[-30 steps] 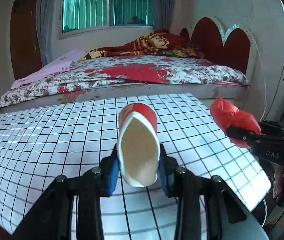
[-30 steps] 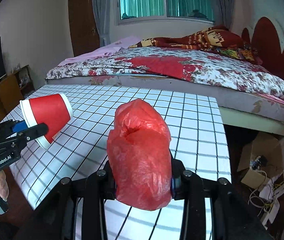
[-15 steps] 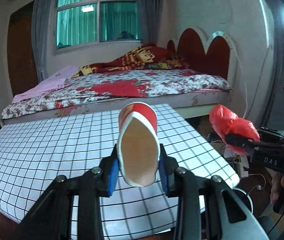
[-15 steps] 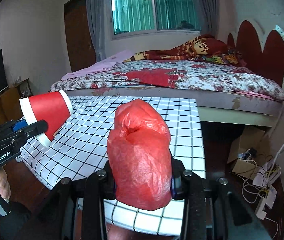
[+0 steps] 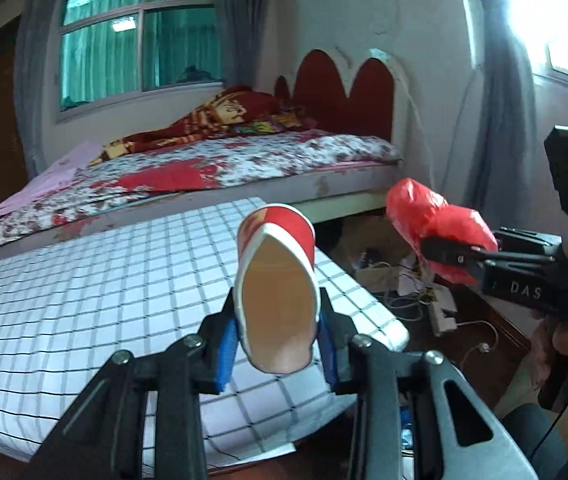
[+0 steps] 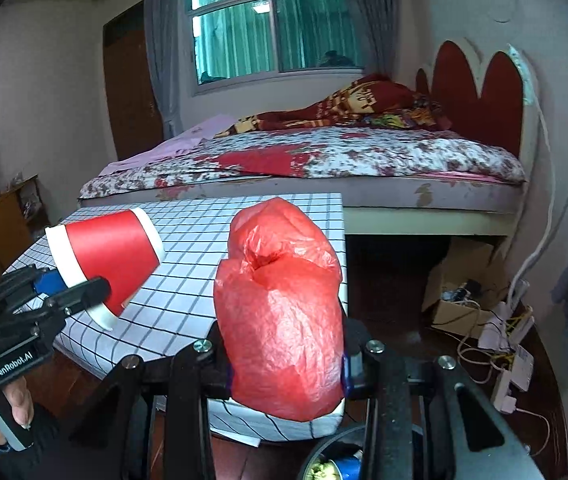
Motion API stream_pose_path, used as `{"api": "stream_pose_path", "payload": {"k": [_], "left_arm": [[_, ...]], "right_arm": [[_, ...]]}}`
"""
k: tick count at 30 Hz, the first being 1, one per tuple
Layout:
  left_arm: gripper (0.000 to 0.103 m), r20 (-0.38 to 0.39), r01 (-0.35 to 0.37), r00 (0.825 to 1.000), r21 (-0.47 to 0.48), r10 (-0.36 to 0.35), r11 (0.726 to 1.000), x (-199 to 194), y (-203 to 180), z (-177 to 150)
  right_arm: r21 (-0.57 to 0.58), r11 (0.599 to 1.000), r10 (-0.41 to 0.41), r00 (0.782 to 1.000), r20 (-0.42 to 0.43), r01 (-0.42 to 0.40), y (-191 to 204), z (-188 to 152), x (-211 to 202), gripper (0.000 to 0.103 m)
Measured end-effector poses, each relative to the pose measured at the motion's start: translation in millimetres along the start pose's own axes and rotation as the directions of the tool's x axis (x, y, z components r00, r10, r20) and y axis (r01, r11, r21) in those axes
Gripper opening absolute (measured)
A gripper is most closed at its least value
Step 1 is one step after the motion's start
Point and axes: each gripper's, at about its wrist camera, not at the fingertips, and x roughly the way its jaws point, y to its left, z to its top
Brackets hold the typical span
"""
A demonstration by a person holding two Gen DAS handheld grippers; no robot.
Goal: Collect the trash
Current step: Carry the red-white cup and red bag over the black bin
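Behind both grippers a bed (image 6: 324, 156) with a flowered cover and a red scalloped headboard (image 6: 480, 92) is seen under a curtained window (image 6: 267, 24), and a table with a black-gridded white cloth (image 5: 83, 280) stands just in front of it. On the floor past the table's right edge, a cardboard box (image 6: 464, 280) and a tangle of cables with a power strip (image 6: 512, 368) are spread out. A round container (image 6: 336, 460) is partly seen at the bottom edge of the right wrist view, below the right gripper; its contents cannot be made out.

A red paper cup (image 5: 277, 288) with a white rim is pinched sideways between the blue pads of the left gripper (image 5: 277, 340), squashed to an oval, its open mouth turned toward the camera, held above the table's near right corner. A crumpled red plastic bag (image 6: 279, 312) is clamped between the jaws of the right gripper (image 6: 284, 364), bulging above them, held off the table's right side. The two grippers are held side by side, near each other but apart.
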Motion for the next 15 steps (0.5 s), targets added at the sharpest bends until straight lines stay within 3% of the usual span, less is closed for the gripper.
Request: {"api": "stream_pose_path", "payload": {"k": [8,15], "left_arm": [[0.036,-0.034,0.104,0.994,0.023,-0.103,0.994,7,-48,-18],[0.036,-0.099,0.19,0.978,0.052,-0.184,0.98,23,-88,-37]], "right_arm": [[0.03,0.997,-0.063,0.998,-0.027,0.064,-36,-32,-26,0.038],[0.063,0.992,-0.107,0.991,-0.075,0.112,-67,-67,-38,0.038]]}}
